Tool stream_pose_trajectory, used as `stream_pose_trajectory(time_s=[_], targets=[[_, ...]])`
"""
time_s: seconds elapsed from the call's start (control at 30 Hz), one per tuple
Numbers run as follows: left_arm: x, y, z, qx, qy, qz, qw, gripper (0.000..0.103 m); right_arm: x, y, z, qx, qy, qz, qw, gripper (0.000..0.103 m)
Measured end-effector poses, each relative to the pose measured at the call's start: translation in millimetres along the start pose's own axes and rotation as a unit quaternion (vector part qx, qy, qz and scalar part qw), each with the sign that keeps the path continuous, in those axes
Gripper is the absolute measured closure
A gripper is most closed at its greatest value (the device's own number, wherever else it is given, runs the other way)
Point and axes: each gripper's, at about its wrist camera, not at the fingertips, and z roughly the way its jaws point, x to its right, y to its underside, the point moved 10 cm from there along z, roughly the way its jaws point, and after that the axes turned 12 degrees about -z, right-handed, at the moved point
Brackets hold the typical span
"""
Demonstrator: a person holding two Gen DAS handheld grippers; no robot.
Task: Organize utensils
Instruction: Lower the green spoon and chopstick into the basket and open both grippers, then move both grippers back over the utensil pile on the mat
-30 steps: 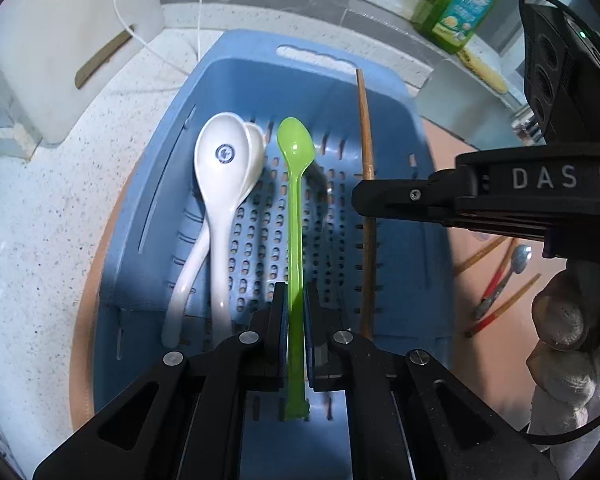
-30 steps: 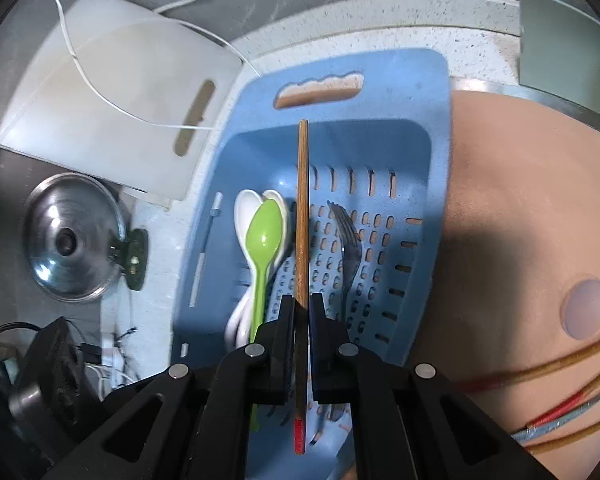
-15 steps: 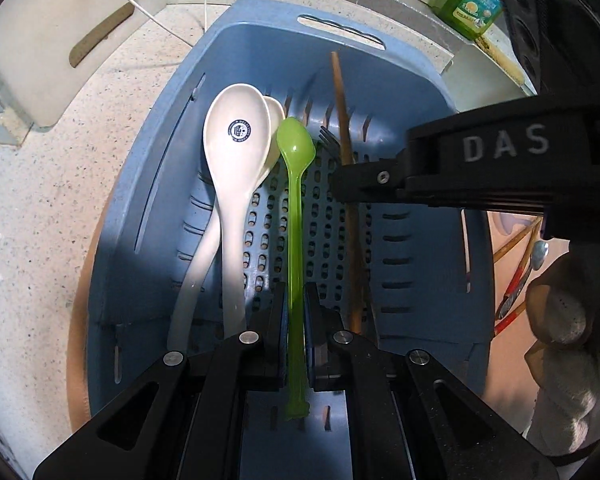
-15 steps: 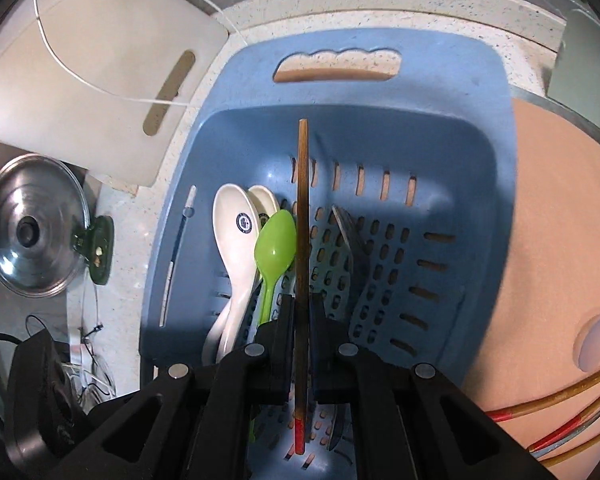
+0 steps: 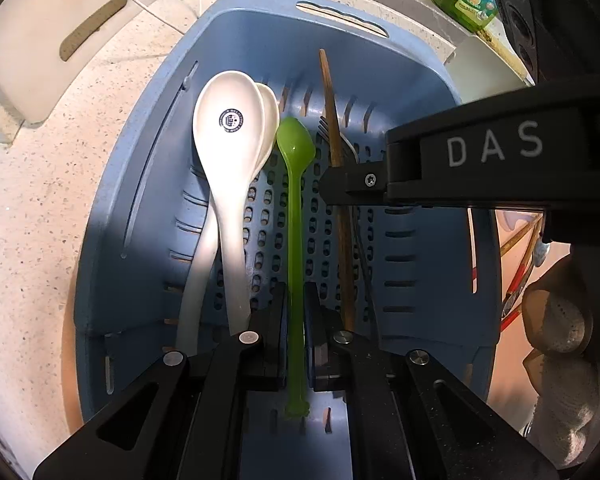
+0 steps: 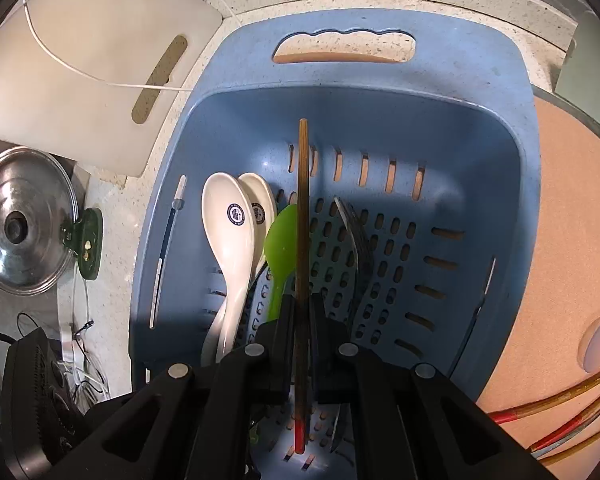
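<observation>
Now both utensils hang over the blue basket (image 6: 380, 20) and the step in hand is to lay each one down in it. The left gripper (image 5: 295, 344) is clamped on the green spoon (image 5: 296, 216) low on its handle, bowl pointing toward twelve o'clock, just right of the two white spoons (image 5: 232, 152) that already lie along the basket floor. The right gripper (image 6: 301, 344) is closed on a wooden chopstick (image 6: 302, 216) near its red-tipped end, the long end reaching toward twelve o'clock above the floor, with a metal fork (image 6: 356, 248) lying at about two o'clock from the jaws.

To do this well, I would lower each piece until its far end rests on the perforated floor before the jaws let go, so nothing drops or bounces. Keep the green spoon parallel to the white ones, and the chopstick parallel to the fork. The two grippers sit close together, so releasing one at a time seems safer. More chopsticks (image 6: 560, 396) wait on the worktop (image 6: 572, 200) at four o'clock.
</observation>
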Motion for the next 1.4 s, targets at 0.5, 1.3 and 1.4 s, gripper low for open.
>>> stream_pose_trajectory(time_s=[0.5,1.3,1.4], targets=[[-11.3,-2.5,-2.7,0.008,0.002,-0.009,0.9999,0.097,-1.6,1.4,-9.7,0.011,0.001,-0.014,1.000,0.094],[20.6,13.9,-80.5,0.112,-0.018,0.017,0.9934,0.097,16.3,43.4,-154.1,0.168,-0.005,-0.116,0.979,0.060],[34.8,18.8,-88.4,0.125,-0.017,0.027,0.9917,0.097,33.1,57.4,-180.2,0.198,0.007,-0.135,0.971,0.057]])
